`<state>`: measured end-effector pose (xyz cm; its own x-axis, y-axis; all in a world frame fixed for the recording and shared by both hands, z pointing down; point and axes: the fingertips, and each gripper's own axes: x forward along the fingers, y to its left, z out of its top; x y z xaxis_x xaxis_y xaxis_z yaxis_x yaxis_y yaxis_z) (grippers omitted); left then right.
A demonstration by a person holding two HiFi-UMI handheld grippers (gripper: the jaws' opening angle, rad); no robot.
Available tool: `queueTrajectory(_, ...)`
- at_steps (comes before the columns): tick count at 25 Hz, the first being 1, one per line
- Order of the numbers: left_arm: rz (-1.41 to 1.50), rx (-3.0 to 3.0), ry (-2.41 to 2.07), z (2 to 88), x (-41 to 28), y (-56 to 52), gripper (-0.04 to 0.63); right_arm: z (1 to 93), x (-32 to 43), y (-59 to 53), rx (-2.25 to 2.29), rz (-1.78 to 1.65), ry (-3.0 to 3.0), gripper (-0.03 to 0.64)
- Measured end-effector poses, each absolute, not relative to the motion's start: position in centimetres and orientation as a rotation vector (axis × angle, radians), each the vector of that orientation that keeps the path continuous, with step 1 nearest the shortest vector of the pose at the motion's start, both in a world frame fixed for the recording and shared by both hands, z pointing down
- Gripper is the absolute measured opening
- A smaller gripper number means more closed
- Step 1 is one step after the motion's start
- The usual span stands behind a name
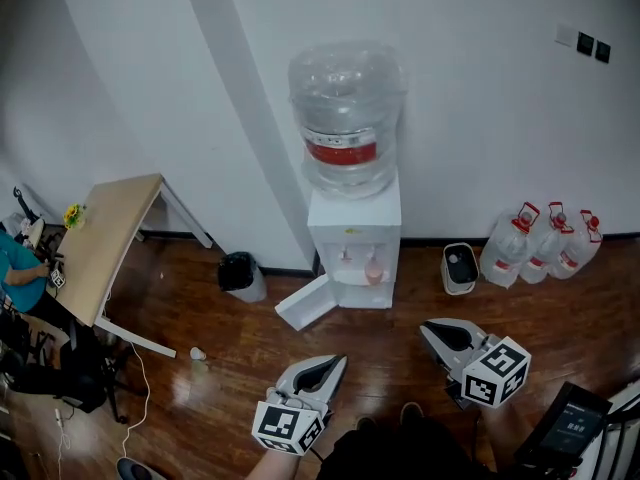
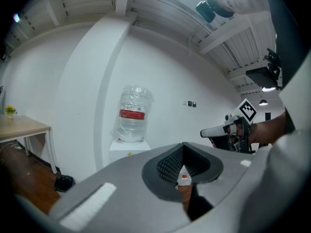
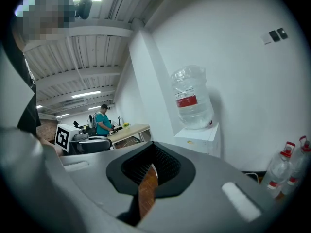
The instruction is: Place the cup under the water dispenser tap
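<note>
The white water dispenser stands against the wall with a large bottle on top. A pink cup sits in its tap recess. A small white cup lies on the wooden floor to the left. My left gripper hovers low in front of the dispenser, jaws shut and empty. My right gripper is beside it to the right, also shut with nothing held. The left gripper view shows shut jaws pointing toward the dispenser. The right gripper view shows its jaws likewise, with the dispenser to the right.
The dispenser's lower door hangs open to the left. A black bin and a wooden table stand left; a person sits there. A small white bin and several water jugs stand right.
</note>
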<state>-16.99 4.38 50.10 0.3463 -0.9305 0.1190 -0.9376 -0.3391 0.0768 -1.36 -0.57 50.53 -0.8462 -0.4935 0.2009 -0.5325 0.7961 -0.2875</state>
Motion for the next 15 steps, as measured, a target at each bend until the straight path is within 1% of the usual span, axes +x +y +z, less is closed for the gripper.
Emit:
queueTrajectory(8, 0.087, 2.453, -1.726, 49.4, -13.8, 3.1, 0.311, 49.5, -0.1, -2.1, 0.797, 0.475, -2.904, 0.0)
queueTrajectory(15, 0.088, 2.4, -1.763, 49.6, -15.1, 3.2, 0.311, 49.3, -0.7, -2.2, 0.77, 0.475, -2.925, 0.0)
